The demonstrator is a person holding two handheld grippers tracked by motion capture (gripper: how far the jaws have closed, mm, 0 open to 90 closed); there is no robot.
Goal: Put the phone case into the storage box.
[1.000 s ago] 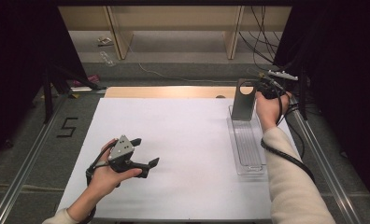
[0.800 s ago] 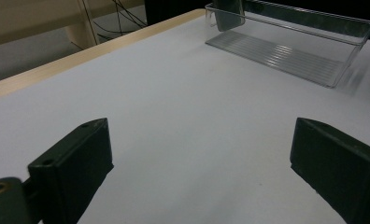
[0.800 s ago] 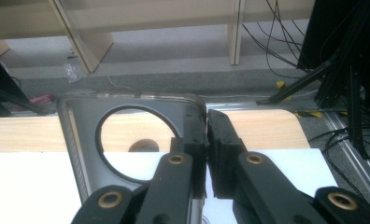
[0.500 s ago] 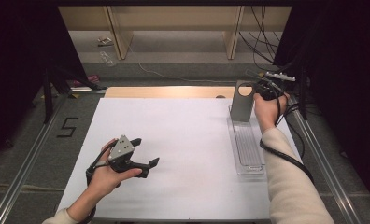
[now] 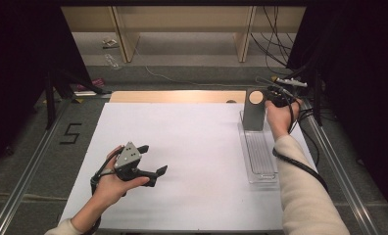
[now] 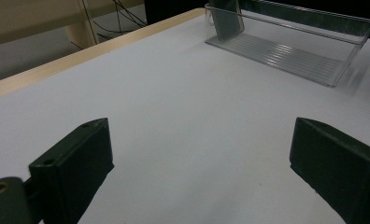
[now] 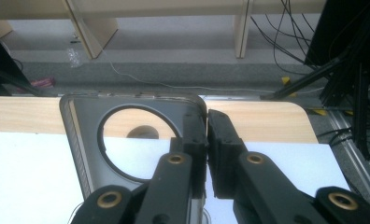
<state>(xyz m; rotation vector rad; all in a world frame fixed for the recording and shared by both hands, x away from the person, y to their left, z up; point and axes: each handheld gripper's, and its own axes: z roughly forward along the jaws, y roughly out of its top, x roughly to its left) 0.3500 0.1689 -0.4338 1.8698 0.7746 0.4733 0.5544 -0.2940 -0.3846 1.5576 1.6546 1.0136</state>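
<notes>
White board covers most of a pale wooden tabletop [image 5: 177, 96], with dark curtains at both sides and wooden shelf legs beyond the far edge.

High view: a clear plastic tray [image 5: 258, 156] lies along the right edge of the tabletop, its long axis running from the near side toward the far side. At the tray's far end stands a grey metal plate [image 5: 254, 108], upright, with a round hole near its top. The right gripper [image 5: 275, 96] sits at the plate's right edge near the far right corner, held by the person's right hand [image 5: 279, 117]. The left gripper [image 5: 150, 164] rests low over the near left part of the tabletop, well apart from the tray, pointing toward it.

Left gripper view: its two black jaws stand wide apart with nothing between them. Bare white surface stretches ahead, and the tray [image 6: 295, 44] lies far off at the upper right, the plate [image 6: 226, 18] rising from its far end.

Right gripper view: the plate [image 7: 87, 126] faces the camera, its hole showing the wood and white board behind. The jaws are pressed together on the plate's right upper edge, pinching the thin metal.

The right hand appears to control the plate, which likely lifts straight up out of the tray. The grip sits off-centre, so the plate could swing.
</notes>
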